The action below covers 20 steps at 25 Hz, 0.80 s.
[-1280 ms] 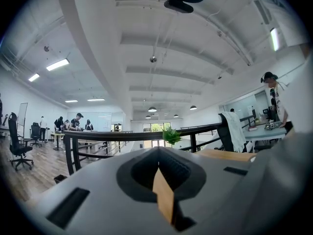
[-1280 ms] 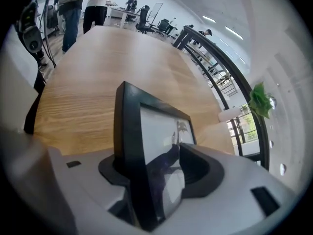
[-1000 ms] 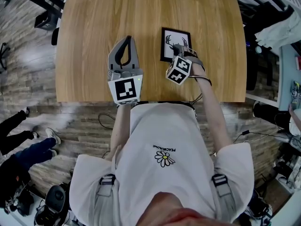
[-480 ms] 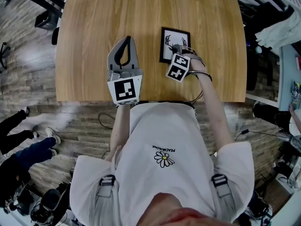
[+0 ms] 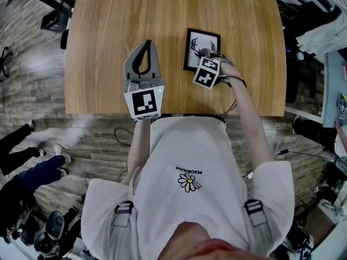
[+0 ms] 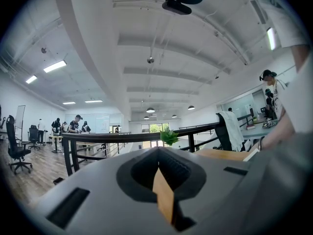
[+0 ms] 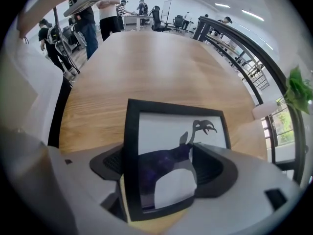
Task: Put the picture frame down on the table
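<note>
**Picture frame (image 5: 201, 42) held over a table (image 5: 108, 42)**

The right tongs (image 7: 164, 163) grip the near edge of the black frame, which shows a deer silhouette, right of the wooden table's centre. The left tongs (image 5: 147, 44) are just beside it, clenched on nothing.

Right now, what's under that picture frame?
The wooden table spreads beneath the picture frame, whose near edge the right gripper clamps. The frame covers the tabletop directly below, so contact can't be seen.

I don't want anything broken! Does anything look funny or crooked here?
Nothing looks broken or spilled. The picture frame is a little crooked against the edges of the table, but the right gripper is clamped on its near edge.
</note>
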Tool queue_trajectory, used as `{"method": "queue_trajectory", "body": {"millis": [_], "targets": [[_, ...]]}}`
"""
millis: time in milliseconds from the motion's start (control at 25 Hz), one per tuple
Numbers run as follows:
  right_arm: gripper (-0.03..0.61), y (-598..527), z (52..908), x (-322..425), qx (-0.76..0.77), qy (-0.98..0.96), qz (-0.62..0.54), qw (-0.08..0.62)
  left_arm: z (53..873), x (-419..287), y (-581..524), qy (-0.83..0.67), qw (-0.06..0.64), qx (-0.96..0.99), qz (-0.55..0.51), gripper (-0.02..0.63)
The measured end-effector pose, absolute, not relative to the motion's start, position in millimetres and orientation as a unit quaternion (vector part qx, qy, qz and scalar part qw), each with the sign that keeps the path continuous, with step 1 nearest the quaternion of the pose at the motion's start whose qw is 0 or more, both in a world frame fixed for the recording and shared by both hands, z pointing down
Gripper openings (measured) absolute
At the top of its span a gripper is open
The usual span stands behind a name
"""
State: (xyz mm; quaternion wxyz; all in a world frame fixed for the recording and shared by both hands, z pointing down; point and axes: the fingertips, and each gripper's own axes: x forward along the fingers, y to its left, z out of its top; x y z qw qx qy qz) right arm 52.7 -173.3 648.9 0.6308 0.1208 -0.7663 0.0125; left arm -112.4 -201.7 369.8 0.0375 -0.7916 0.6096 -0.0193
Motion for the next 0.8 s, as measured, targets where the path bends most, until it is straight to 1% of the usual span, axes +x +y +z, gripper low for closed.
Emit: {"method": "queue_trajectory", "body": {"millis": [280, 520, 800], "targets": [[0.383, -169, 652, 54, 0.103, -0.770, 0.030, 0.629, 370, -114, -201, 0.613, 0.039, -0.788, -0.022, 0.015], [0.385, -174, 639, 47, 0.099, -0.785, 0.061, 0.609, 373, -118, -204, 0.613, 0.033, -0.789, -0.029, 0.015], [0.387, -175, 635, 43, 0.092, -0.790, 0.076, 0.601, 374, -114, -209, 0.607, 0.031, -0.794, -0.029, 0.015]]}}
